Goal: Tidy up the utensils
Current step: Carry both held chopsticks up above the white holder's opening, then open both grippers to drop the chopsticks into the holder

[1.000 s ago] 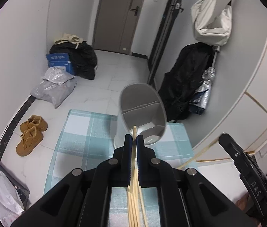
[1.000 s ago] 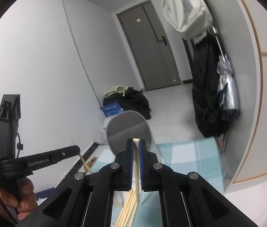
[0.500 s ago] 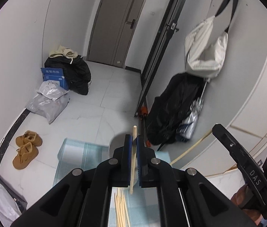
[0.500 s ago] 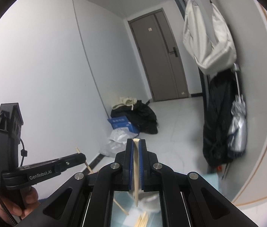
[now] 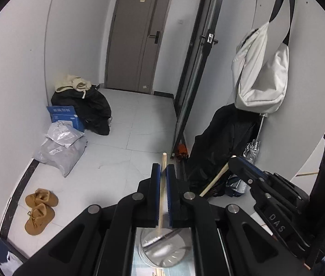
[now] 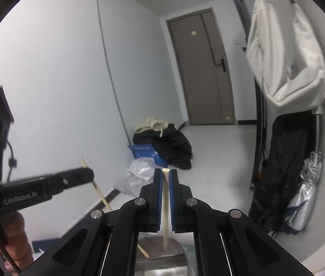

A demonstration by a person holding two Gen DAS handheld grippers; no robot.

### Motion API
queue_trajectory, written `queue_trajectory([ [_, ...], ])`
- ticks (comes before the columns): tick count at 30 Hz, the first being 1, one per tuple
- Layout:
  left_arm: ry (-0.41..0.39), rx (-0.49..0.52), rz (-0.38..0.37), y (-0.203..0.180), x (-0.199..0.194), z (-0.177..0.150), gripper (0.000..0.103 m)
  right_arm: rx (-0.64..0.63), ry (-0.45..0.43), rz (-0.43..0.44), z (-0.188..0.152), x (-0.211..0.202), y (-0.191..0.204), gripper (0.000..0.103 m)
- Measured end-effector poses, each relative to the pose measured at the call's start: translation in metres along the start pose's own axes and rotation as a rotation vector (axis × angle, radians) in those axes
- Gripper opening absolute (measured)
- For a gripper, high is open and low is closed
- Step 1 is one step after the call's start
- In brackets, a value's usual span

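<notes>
A grey door (image 5: pixel 139 36) closes the far end of the tiled floor (image 5: pixel 125 151), and a white bag (image 5: pixel 261 73) hangs on the wall. Low in the left wrist view sits the steel utensil holder (image 5: pixel 162 250). The left hand-held gripper (image 5: pixel 162 172) is clamped on a wooden chopstick (image 5: pixel 161 197) whose lower end points at the holder. The right hand-held gripper (image 6: pixel 166 177) pinches another chopstick (image 6: pixel 166 209) upright above the holder's mouth (image 6: pixel 158 246).
</notes>
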State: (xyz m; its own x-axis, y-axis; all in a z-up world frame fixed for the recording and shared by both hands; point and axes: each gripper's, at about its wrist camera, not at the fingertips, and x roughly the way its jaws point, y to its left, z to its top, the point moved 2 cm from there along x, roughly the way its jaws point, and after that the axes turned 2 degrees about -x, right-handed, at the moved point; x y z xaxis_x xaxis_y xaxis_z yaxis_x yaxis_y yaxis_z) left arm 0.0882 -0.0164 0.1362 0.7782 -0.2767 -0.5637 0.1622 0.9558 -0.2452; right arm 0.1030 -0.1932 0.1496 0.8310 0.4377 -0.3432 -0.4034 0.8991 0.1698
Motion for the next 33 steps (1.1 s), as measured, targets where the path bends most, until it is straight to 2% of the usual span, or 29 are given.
queue_trajectory([
  [6, 0.053, 0.036, 0.000, 0.008, 0.023, -0.013, 0.001, -0.047, 0.072, 0.031, -0.019, 0.031, 0.001, 0.005],
  [11, 0.127, 0.014, -0.038, 0.014, 0.035, -0.015, 0.001, -0.079, 0.138, 0.062, -0.036, 0.051, 0.008, 0.005],
  [15, 0.193, -0.002, -0.019, 0.022, 0.044, -0.019, 0.004, -0.023, 0.202, 0.084, -0.048, 0.062, 0.006, 0.008],
  [18, 0.212, -0.044, 0.001, 0.030, 0.039, -0.020, 0.022, 0.056, 0.202, 0.104, -0.051, 0.057, -0.001, 0.008],
  [21, 0.163, -0.086, 0.033, 0.038, 0.022, -0.021, 0.045, 0.132, 0.187, 0.098, -0.053, 0.040, -0.011, 0.009],
  [22, 0.155, -0.098, 0.034, 0.039, 0.018, -0.022, 0.049, 0.148, 0.181, 0.090, -0.054, 0.033, -0.013, 0.010],
  [26, 0.122, -0.108, 0.065, 0.037, -0.008, -0.026, 0.051, 0.188, 0.165, 0.060, -0.056, 0.005, -0.016, 0.020],
  [27, 0.106, -0.101, 0.074, 0.035, -0.016, -0.028, 0.053, 0.194, 0.159, 0.053, -0.056, -0.002, -0.016, 0.023],
  [28, 0.090, -0.093, 0.086, 0.034, -0.022, -0.030, 0.061, 0.197, 0.147, 0.043, -0.058, -0.014, -0.014, 0.025],
  [30, 0.046, -0.079, 0.115, 0.030, -0.038, -0.035, 0.068, 0.199, 0.125, 0.022, -0.060, -0.032, -0.011, 0.038],
  [33, -0.011, -0.049, 0.132, 0.024, -0.060, -0.044, 0.074, 0.197, 0.078, 0.001, -0.065, -0.061, -0.002, 0.047],
])
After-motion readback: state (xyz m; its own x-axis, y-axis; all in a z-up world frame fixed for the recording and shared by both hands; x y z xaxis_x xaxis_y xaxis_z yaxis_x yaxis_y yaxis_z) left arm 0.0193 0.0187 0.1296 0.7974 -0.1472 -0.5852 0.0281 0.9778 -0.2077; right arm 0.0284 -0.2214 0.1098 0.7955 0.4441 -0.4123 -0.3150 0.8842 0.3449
